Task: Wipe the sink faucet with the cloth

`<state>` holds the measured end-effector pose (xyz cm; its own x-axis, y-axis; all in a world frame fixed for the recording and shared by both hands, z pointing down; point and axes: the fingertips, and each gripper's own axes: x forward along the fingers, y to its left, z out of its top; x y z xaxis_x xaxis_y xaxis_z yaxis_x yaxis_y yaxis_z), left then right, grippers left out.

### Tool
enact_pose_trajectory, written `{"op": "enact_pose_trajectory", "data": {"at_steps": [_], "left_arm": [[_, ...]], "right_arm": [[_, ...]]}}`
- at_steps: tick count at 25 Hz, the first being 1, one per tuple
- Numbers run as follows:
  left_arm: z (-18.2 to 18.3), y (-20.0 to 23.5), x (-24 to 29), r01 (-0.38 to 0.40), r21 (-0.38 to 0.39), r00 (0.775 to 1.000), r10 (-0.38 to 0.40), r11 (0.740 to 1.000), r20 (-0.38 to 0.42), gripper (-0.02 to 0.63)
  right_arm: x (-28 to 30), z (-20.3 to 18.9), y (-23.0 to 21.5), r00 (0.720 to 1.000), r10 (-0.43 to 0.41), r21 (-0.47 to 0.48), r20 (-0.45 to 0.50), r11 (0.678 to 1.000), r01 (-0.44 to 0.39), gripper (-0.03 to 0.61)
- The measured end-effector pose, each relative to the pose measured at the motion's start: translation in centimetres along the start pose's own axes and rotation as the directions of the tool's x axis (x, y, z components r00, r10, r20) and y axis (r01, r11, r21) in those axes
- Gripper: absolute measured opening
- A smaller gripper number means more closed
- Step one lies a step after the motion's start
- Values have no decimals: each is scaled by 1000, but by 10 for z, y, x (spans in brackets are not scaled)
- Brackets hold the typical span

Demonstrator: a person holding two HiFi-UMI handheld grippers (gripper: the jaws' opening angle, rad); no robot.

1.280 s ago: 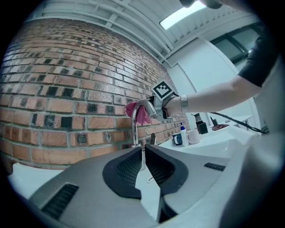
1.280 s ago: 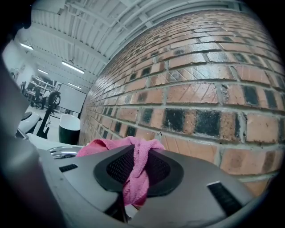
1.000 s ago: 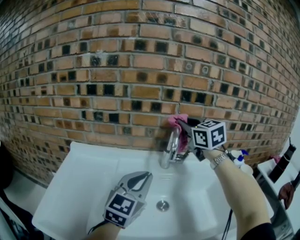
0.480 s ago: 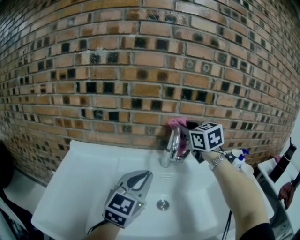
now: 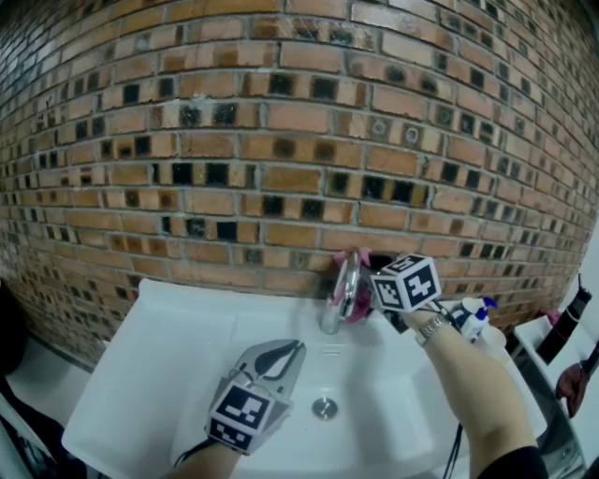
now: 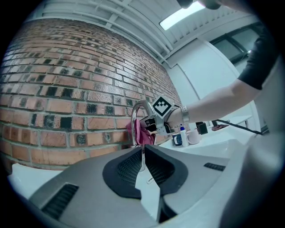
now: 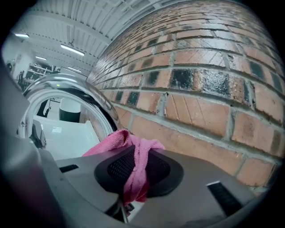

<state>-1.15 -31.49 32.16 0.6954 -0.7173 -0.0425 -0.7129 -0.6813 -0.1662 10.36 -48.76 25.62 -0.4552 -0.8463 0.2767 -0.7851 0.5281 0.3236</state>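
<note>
Pink cloth (image 7: 112, 140) pinched in right gripper (image 7: 136, 155), jaws just closing | tips hidden behind faucet (image 5: 344, 290), head view centre | left gripper (image 6: 142, 149) jaws pressed together, empty

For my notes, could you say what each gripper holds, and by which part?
Right gripper, jaws just closing further, pinches the cloth by a bunched fold; left gripper is shut on nothing.

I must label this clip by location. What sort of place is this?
Probably a washing corner in a workshop-like hall: a white sink with a chrome faucet against a bare brick wall, mugs beside it, and long strip lights on a ribbed ceiling.
</note>
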Motion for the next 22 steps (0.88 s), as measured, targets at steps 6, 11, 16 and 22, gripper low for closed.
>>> {"op": "enact_pose_trajectory", "data": {"at_steps": [6, 11, 16, 22], "left_arm": [[-2, -1, 1, 7, 10, 1000, -7, 1000, 4, 11], [-2, -1, 1, 3, 1, 1000, -3, 1000, 1, 9], [-3, 0, 1, 6, 8, 1000, -6, 1000, 1, 9], [-2, -1, 1, 2, 1, 1000, -2, 1000, -2, 9]], "right_arm": [[3, -8, 4, 1000, 5, -38, -28, 999, -6, 64], [6, -17, 7, 998, 5, -86, -63, 996, -10, 63], [7, -23, 11, 996, 8, -129, -94, 991, -20, 63], [9, -31, 15, 992, 10, -176, -125, 984, -32, 62]]}}
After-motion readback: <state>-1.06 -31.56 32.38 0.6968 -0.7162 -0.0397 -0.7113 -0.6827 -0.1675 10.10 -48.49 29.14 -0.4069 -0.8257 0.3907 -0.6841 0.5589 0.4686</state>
